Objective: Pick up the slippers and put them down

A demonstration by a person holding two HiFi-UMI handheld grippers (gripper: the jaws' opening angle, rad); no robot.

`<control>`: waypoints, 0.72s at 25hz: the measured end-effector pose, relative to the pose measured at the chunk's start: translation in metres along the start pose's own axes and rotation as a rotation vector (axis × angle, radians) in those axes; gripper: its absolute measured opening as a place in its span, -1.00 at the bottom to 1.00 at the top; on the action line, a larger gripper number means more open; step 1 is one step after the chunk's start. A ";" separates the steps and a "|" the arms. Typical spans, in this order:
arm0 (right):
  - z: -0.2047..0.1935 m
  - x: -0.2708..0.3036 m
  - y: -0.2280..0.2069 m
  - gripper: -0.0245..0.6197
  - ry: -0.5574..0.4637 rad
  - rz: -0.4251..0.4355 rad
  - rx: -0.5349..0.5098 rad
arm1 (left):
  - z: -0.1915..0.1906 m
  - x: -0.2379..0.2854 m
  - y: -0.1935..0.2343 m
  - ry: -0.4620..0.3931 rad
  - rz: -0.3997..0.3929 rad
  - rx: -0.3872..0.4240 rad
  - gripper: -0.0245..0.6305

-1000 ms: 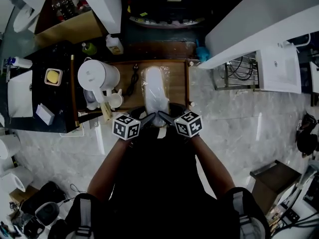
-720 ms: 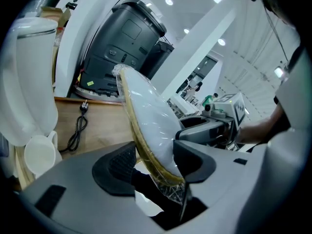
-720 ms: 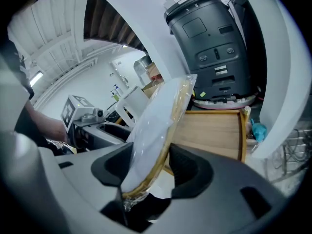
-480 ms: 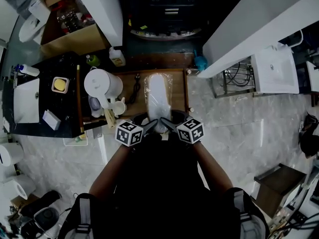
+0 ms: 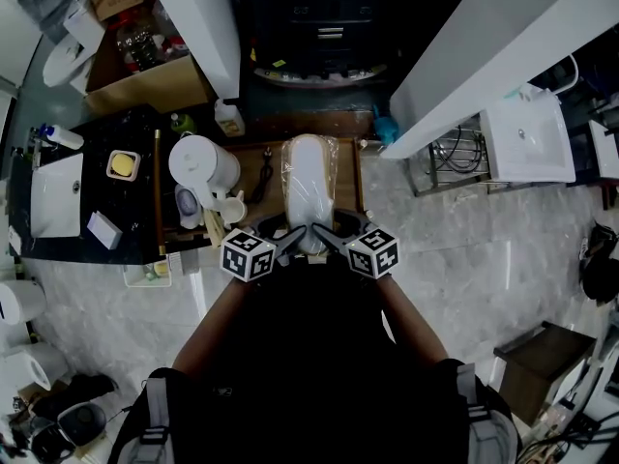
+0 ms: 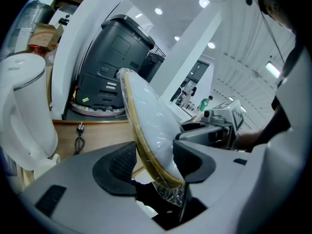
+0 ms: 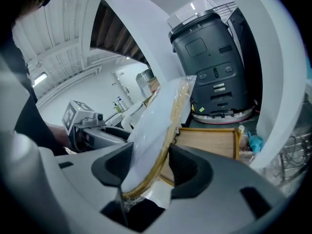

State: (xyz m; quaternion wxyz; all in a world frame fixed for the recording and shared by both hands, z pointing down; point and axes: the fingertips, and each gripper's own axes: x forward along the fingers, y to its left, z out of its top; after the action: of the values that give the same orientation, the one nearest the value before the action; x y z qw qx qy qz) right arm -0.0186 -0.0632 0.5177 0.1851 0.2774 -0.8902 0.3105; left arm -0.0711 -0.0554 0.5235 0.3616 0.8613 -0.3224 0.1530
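Left gripper (image 6: 155, 161) and right gripper (image 7: 152, 168) jaws both clamped on slippers (image 5: 308, 187), near edge. Risk: shallow hold, pair could slide out.

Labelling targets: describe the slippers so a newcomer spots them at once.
Centre of the head view is a wooden tray, right of a white kettle. Over it the left gripper and right gripper clamp the near end of the slippers. Only they are long, flat, white and film-wrapped with a tan edge.
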 end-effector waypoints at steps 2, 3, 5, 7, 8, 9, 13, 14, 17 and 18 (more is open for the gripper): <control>0.005 -0.003 0.003 -0.21 -0.010 -0.001 -0.013 | 0.004 -0.004 -0.003 -0.015 -0.001 0.010 -0.19; 0.007 -0.004 0.004 -0.21 -0.016 -0.001 -0.020 | 0.007 -0.005 -0.004 -0.022 -0.001 0.017 -0.19; 0.012 -0.006 0.006 -0.21 -0.029 -0.005 -0.038 | 0.011 -0.007 -0.005 -0.036 -0.001 0.031 -0.19; 0.015 -0.007 0.007 -0.21 -0.042 -0.011 -0.051 | 0.014 -0.009 -0.007 -0.046 -0.001 0.041 -0.19; 0.017 -0.008 0.008 -0.21 -0.050 -0.013 -0.052 | 0.016 -0.009 -0.007 -0.049 -0.002 0.045 -0.19; 0.018 -0.009 0.008 -0.21 -0.058 -0.014 -0.050 | 0.017 -0.009 -0.007 -0.053 -0.003 0.049 -0.19; 0.023 -0.009 0.010 -0.22 -0.086 -0.022 -0.041 | 0.022 -0.010 -0.006 -0.059 -0.007 0.065 -0.19; 0.023 -0.010 0.010 -0.22 -0.089 -0.023 -0.040 | 0.023 -0.010 -0.007 -0.060 -0.008 0.067 -0.19; 0.023 -0.011 0.012 -0.22 -0.101 -0.028 -0.037 | 0.023 -0.011 -0.008 -0.066 -0.009 0.070 -0.19; 0.023 -0.012 0.012 -0.22 -0.103 -0.030 -0.036 | 0.023 -0.011 -0.009 -0.067 -0.009 0.071 -0.19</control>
State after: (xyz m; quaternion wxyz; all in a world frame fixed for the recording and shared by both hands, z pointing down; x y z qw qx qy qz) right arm -0.0201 -0.0661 0.4893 0.1486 0.3028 -0.8997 0.2770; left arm -0.0729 -0.0625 0.4971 0.3204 0.8798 -0.3247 0.1337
